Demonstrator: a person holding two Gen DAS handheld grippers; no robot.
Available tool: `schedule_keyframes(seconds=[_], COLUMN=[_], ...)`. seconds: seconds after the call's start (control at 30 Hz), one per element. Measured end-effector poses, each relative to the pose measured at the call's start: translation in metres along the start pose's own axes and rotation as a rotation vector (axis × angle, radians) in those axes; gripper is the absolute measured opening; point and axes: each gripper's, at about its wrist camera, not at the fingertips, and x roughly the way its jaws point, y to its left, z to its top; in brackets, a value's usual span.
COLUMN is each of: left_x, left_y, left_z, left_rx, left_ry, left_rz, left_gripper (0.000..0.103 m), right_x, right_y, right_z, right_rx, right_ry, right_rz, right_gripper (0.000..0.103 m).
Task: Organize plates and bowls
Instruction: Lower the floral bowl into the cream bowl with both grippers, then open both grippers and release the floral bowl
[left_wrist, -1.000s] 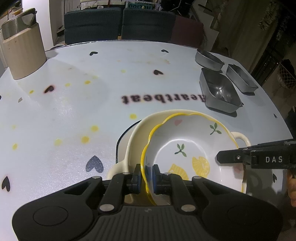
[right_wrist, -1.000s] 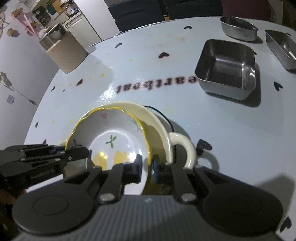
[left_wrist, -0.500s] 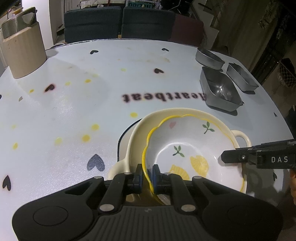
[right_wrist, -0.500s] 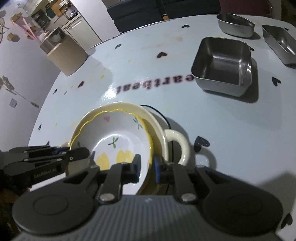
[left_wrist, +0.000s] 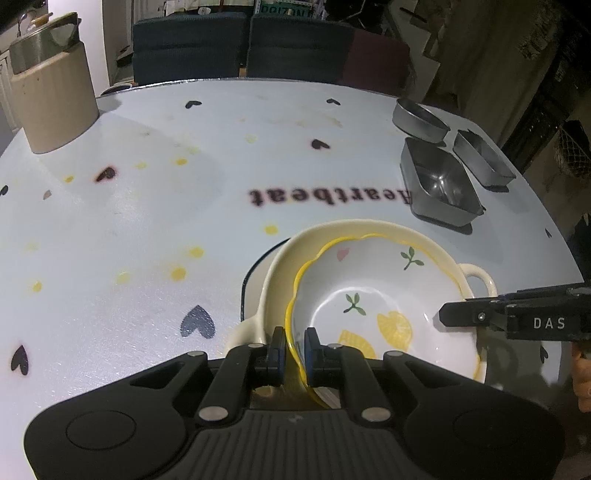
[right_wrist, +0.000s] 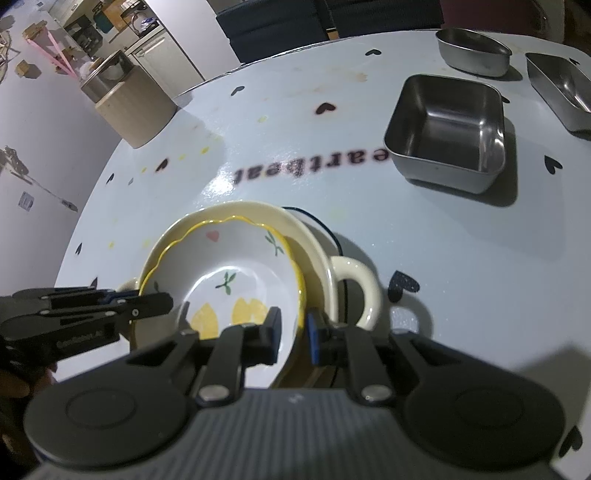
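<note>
- Since a second ago the floral bowl (left_wrist: 384, 295) has sunk from a tilted, raised pose into the cream dish (left_wrist: 280, 258), so less of the dish's inside shows.
- Its yellow scalloped rim sits just inside the dish's rim, still tilted a little toward the left hand-held gripper (left_wrist: 294, 345).
- That left hand-held gripper is pinching the bowl's near rim, one pad inside and one outside, pressed onto the wall.
- The right hand-held gripper (right_wrist: 294, 334) straddles the opposite rim; its pads stand slightly spread, with a gap visible between the inner pad and the bowl wall, so it is not pressing.
- In the left wrist view the right hand-held gripper reaches in from the right edge, its tip over the bowl's rim.
- The cream dish has a loop handle (right_wrist: 360, 291) just beyond the right hand-held gripper's outer finger, and a second handle beside the left one.
- A dark-rimmed plate (left_wrist: 255, 266) lies under the dish, only an edge showing.
- All three rest on the white surface (left_wrist: 129, 229), printed with hearts and the word "Heartbeat".
- Well beyond the right hand-held gripper stand three steel tins: a square tin (right_wrist: 447, 133), an oval tin (right_wrist: 472, 51) and a long tin (right_wrist: 561, 92).
- Far ahead of the left hand-held gripper, to its left, stands a beige canister (left_wrist: 51, 96).
</note>
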Motion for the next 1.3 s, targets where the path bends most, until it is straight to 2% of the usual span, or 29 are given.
schedule_keyframes(seconds=[0.43,0.77,0.9,1.17,1.3], left_x=[-0.002,-0.014,-0.022,-0.025,-0.03], left_y=[-0.001,-0.004,-0.005,-0.007,-0.008], left_z=[0.001,-0.003,-0.003,-0.004,-0.005], left_rx=[-0.006,-0.006,-0.009,-0.003,-0.003], left_ry=[0.012,-0.003,-0.032,-0.026,-0.039], left_rz=[0.0,0.018,0.029,0.042,0.043], left_gripper=[0.013,0.013,0.024,0.026,0.033], right_x=[-0.002,-0.016,-0.021,-0.024,-0.027], right_y=[0.005,0.008,0.007,0.007,0.009], right_z=[0.0,0.0,-0.002,-0.006,-0.007], right_rx=[-0.038,-0.071,-0.081,-0.088,-0.101], right_ry=[-0.005,-0.044,-0.054,-0.065,-0.079], right_rz=[-0.008,0.008,0.014,0.013,0.016], right_gripper=[0.019,0.031,0.032,0.032,0.039])
